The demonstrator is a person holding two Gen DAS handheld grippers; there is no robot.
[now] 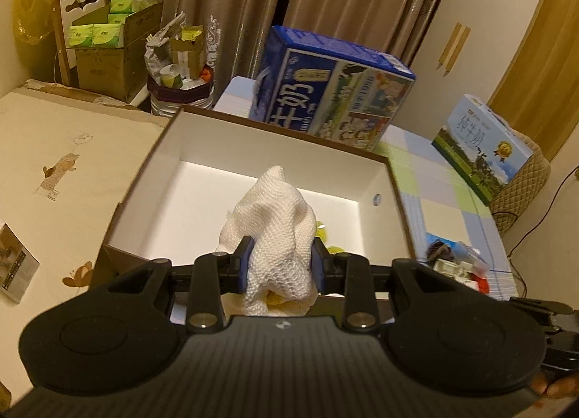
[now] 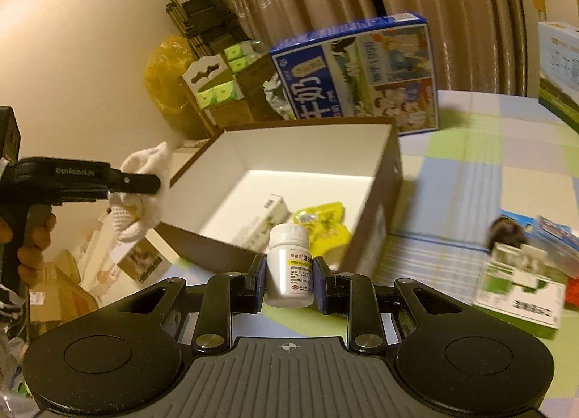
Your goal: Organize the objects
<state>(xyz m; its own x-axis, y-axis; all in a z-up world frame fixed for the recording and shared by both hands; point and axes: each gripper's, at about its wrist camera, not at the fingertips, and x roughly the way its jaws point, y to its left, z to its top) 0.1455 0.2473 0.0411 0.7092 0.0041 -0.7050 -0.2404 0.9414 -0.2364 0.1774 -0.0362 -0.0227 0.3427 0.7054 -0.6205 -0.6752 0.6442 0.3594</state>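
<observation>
Right wrist view: your right gripper (image 2: 288,278) pinches a white pill bottle (image 2: 289,266) just short of the open box (image 2: 392,161), which already holds a yellow packet (image 2: 325,226) and a small carton (image 2: 267,217). Left gripper (image 1: 280,266) clamps a white knitted cloth (image 1: 278,222) over the box's near wall; most of the floor lies free, while loose packages (image 2: 521,284) wait beyond its right wall.

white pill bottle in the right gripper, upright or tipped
Upright. The white pill bottle stands cap-up between the right gripper pads, label readable, in front of the open box.
</observation>
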